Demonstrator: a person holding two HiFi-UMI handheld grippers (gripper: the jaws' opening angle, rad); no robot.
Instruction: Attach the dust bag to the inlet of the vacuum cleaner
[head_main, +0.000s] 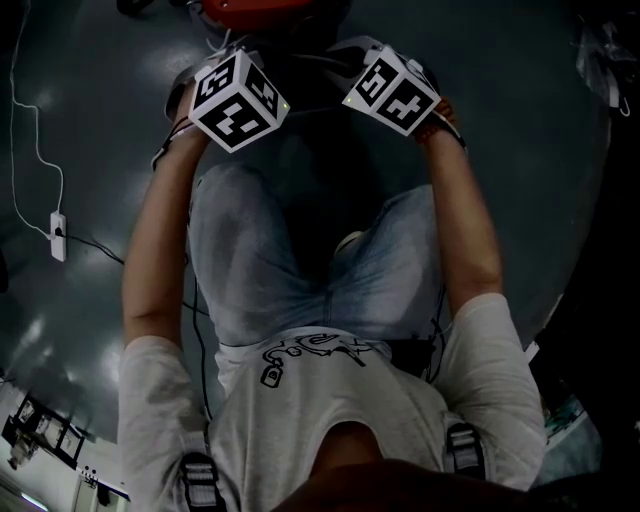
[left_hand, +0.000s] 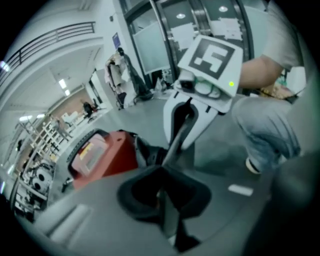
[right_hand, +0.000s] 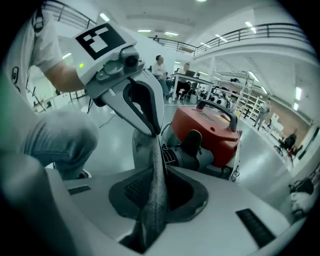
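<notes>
A grey fabric dust bag (right_hand: 157, 192) is stretched as a taut band between my two grippers. In the right gripper view it runs from my right gripper (right_hand: 149, 234), shut on its near end, up to my left gripper (right_hand: 153, 132), shut on its far end. The left gripper view shows the same band (left_hand: 168, 212) leaving my left gripper (left_hand: 169, 227) toward the right gripper (left_hand: 174, 149). The red vacuum cleaner (right_hand: 212, 131) stands on the floor just behind, its black inlet (right_hand: 192, 149) facing the bag. In the head view the marker cubes (head_main: 237, 100) hide the jaws.
The person's knees in jeans (head_main: 250, 250) are right below the grippers, one shoe (left_hand: 252, 165) on the glossy grey floor. A white power strip (head_main: 58, 236) with its cable lies at the left. Shelving (right_hand: 240, 95) and people (right_hand: 161, 67) are far behind.
</notes>
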